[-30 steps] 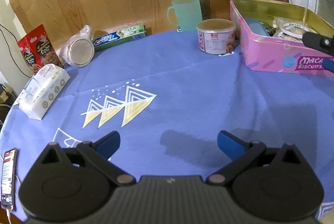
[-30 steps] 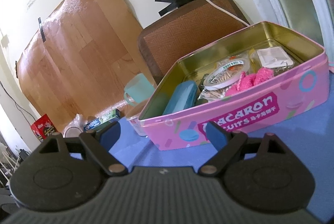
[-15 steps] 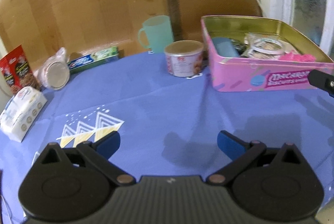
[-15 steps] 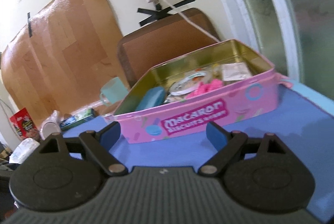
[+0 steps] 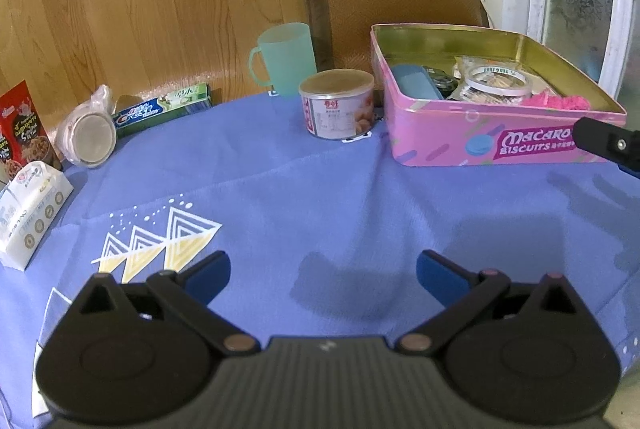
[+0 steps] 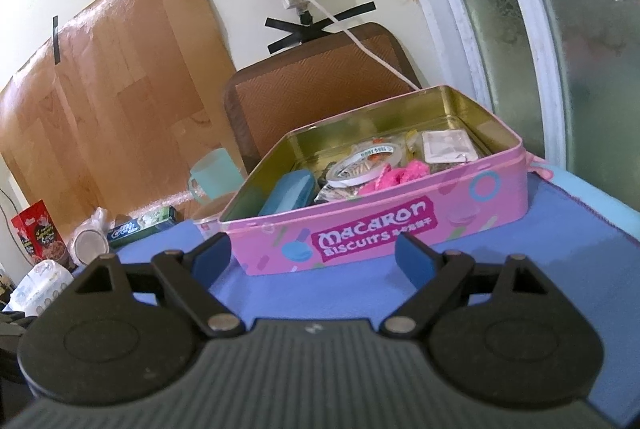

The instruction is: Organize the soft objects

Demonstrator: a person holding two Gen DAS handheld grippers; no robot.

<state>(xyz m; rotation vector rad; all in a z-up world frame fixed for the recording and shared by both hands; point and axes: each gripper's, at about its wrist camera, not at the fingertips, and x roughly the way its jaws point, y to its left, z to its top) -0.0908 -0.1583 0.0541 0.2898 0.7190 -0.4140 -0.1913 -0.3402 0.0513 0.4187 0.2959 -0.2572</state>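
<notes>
Ahead of the left claw (image 5: pixel 323 275) lies bare tabletop (image 5: pixel 320 197). Beyond it, straight ahead, stands a can (image 5: pixel 337 103), with a mug (image 5: pixel 285 59) behind it and a chair back (image 5: pixel 394 1) behind both. Ahead and to the right sits an open tin (image 5: pixel 480 145) holding a case (image 5: pixel 412 87), a tape roll (image 5: pixel 496 81) and a fluffy cloth (image 5: pixel 560 102). Far left lie a tissue pack (image 5: pixel 30 213), a snack box (image 5: pixel 22 133), a bagged lid (image 5: pixel 88 135) and a toothpaste box (image 5: pixel 162 105). The right claw (image 6: pixel 312 253) sits just before the tin's front wall.
</notes>
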